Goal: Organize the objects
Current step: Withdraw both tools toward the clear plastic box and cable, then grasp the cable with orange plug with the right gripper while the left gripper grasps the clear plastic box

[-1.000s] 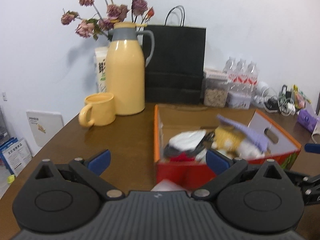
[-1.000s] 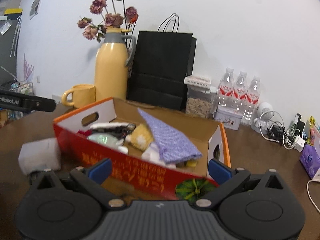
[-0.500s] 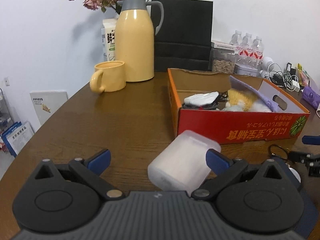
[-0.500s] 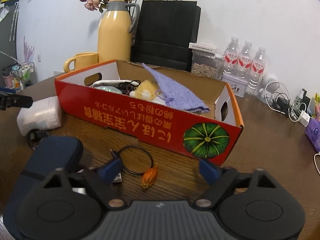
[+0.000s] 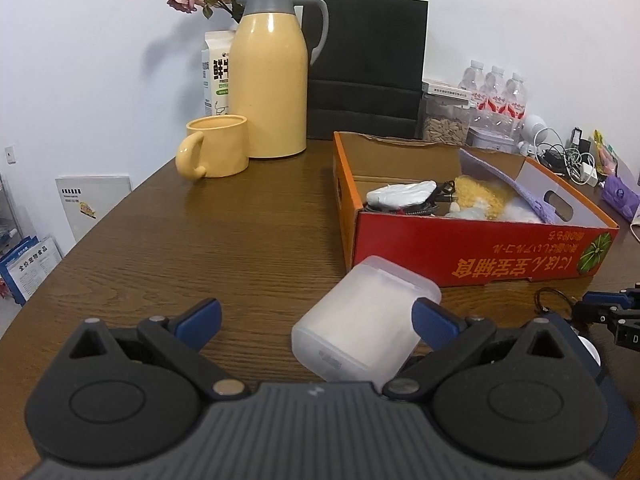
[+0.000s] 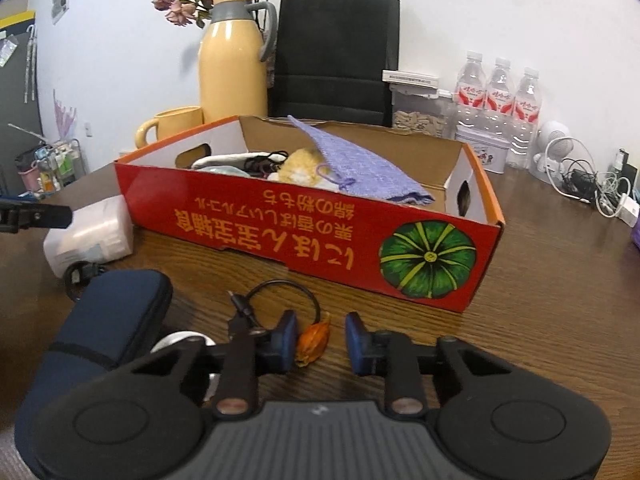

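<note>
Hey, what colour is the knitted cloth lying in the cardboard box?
The knitted cloth is light purple, a lavender shade. It shows best in the right wrist view, draped inside the red cardboard box.

Lived-in office: cluttered wooden table (image 5: 248, 240), chargers (image 6: 592, 188), water bottles (image 6: 500, 100).

Red box (image 6: 280, 216) with a green pumpkin print — yellow jug (image 5: 268, 80), lilac cloth (image 6: 360, 172).

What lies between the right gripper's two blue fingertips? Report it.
A small orange dried bud lies on the brown wooden table between the closing jaws of the right gripper, against the left pad, shown in the right wrist view.
</note>
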The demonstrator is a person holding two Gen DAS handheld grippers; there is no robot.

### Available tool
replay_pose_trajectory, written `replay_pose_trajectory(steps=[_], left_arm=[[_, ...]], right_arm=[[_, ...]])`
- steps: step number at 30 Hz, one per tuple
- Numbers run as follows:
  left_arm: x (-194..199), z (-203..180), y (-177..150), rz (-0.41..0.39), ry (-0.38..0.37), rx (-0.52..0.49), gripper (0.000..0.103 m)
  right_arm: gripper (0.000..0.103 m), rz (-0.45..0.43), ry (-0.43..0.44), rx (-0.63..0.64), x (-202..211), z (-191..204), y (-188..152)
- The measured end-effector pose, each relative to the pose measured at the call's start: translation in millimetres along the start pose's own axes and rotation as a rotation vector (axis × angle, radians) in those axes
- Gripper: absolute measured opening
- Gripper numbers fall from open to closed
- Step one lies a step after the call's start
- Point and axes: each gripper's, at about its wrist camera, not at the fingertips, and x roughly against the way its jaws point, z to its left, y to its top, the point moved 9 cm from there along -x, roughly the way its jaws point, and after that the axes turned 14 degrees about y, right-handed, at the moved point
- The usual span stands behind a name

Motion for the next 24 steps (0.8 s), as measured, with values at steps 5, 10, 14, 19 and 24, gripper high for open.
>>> replay_pose_trajectory(steps=[5,10,14,19,24], left_arm=[[-1,-4,0,0.001,-0.004,-0.003,0.103],[-2,-5,0,0.004,-0.005,0.001,0.103],[-2,-7,0,0.005,-0.013,0.001,0.103],[-5,-14,0,-0.001,-0.038,-0.01,0.103],[-11,-25,-1,0.003,-0.054,-0.037,0.103]], right_arm=[[0.013,-0.001,0.018,0.002,0,2,0],[0.012,-0.017,0.022,0.009,2,5,2],[0.012,-0.039,0.015,0.018,6,6,4],[0.012,-0.072,-0.003,0.021,12,4,6],[0.012,-0.088,-0.012,0.025,16,3,8]])
